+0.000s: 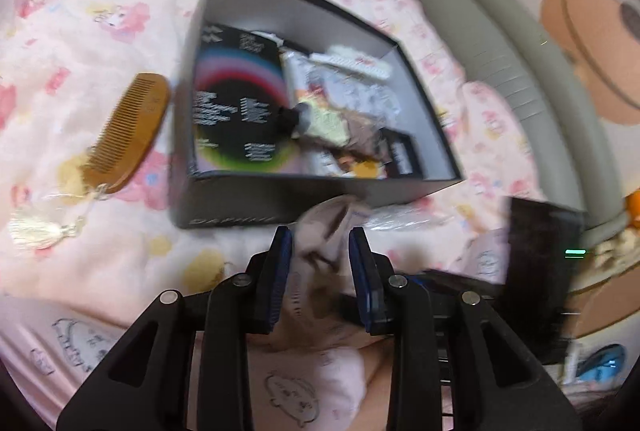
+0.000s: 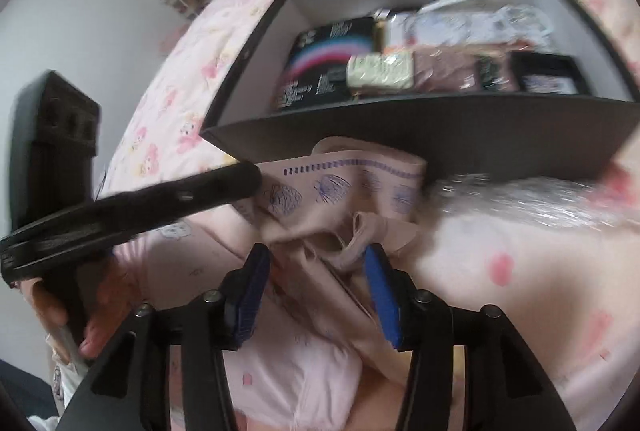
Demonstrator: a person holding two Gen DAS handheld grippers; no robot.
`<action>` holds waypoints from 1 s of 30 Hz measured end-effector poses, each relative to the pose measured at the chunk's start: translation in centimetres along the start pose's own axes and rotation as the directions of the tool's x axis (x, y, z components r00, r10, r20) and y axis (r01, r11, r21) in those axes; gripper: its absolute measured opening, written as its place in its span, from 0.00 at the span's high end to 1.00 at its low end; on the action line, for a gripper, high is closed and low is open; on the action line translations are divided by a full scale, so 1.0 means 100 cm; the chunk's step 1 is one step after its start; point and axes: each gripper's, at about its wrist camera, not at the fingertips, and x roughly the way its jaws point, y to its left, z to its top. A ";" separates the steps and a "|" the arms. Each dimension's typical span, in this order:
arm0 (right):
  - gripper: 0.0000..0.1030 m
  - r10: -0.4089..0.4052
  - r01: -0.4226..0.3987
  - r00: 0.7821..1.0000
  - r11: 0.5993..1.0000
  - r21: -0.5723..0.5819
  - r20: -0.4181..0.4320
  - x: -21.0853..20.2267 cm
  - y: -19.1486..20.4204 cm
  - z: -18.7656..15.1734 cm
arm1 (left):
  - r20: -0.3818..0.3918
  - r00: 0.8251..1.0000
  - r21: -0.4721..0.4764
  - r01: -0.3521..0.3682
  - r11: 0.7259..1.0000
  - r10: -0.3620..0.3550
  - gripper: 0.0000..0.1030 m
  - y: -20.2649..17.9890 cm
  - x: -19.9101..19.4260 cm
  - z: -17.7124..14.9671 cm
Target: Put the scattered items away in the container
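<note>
A: Where is the cloth pouch [image 2: 340, 199]?

B: On the bedspread [image 1: 80, 31], touching the box [image 1: 240, 199] front wall. Right gripper [image 2: 316, 295] wide open, left gripper [image 1: 320, 275] partly open; both straddle fabric, neither pinching.

A: Handling?

B: Probably soft, light, floppy. Pinch a bunched fold.
</note>
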 end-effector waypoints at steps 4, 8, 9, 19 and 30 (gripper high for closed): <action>0.70 -0.101 0.103 0.994 0.993 0.059 -0.031 0.014 -0.018 -0.002 | -0.013 1.000 -0.029 0.007 1.000 -0.008 0.72 0.007 0.005 0.001; 0.70 -0.215 0.210 0.977 0.963 0.166 0.008 -0.014 -0.051 -0.009 | -0.033 0.999 -0.033 -0.008 0.999 0.007 0.72 0.008 0.014 0.001; 0.70 -0.228 0.220 0.974 0.958 0.185 0.019 -0.024 -0.055 -0.011 | -0.040 0.999 -0.024 -0.018 1.000 0.017 0.72 0.007 0.017 0.000; 0.59 -0.208 0.174 0.968 0.961 0.214 0.144 -0.062 -0.065 -0.009 | -0.147 0.968 0.042 -0.198 0.979 0.202 0.55 -0.005 0.064 -0.008; 0.58 -0.289 0.259 0.952 0.936 0.240 0.097 -0.057 -0.080 -0.007 | -0.150 0.966 -0.054 -0.221 0.974 0.211 0.47 0.012 0.062 -0.007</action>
